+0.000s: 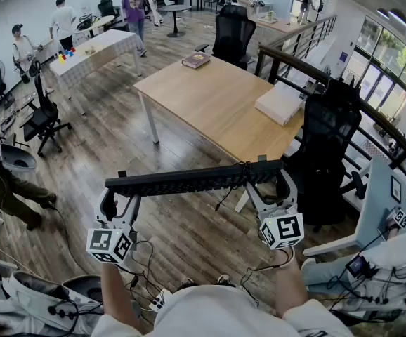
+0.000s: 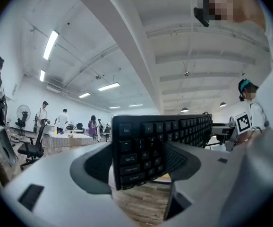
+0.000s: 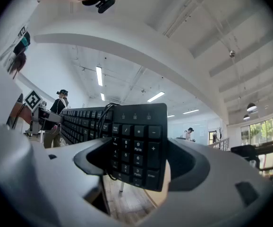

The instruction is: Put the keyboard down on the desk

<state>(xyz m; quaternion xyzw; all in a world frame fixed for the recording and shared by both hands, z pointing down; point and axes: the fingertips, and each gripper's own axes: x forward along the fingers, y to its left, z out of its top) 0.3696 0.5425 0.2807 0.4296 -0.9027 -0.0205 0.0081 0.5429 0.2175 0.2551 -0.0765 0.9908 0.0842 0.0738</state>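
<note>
A long black keyboard (image 1: 196,180) hangs level in the air over the wooden floor, just short of the near corner of the light wooden desk (image 1: 210,100). My left gripper (image 1: 119,192) is shut on its left end, my right gripper (image 1: 266,177) on its right end. In the left gripper view the Esc end of the keyboard (image 2: 160,141) stands between the jaws of the left gripper (image 2: 141,162). In the right gripper view the number-pad end of the keyboard (image 3: 136,143) sits between the jaws of the right gripper (image 3: 139,160), with its coiled cable beside it.
On the desk lie a book (image 1: 196,60) at the far end and a white box (image 1: 279,104) at the right edge. A black office chair (image 1: 329,146) stands right of the desk, another chair (image 1: 233,34) behind it. A railing (image 1: 294,58) runs along the right. People stand by a checked table (image 1: 97,51).
</note>
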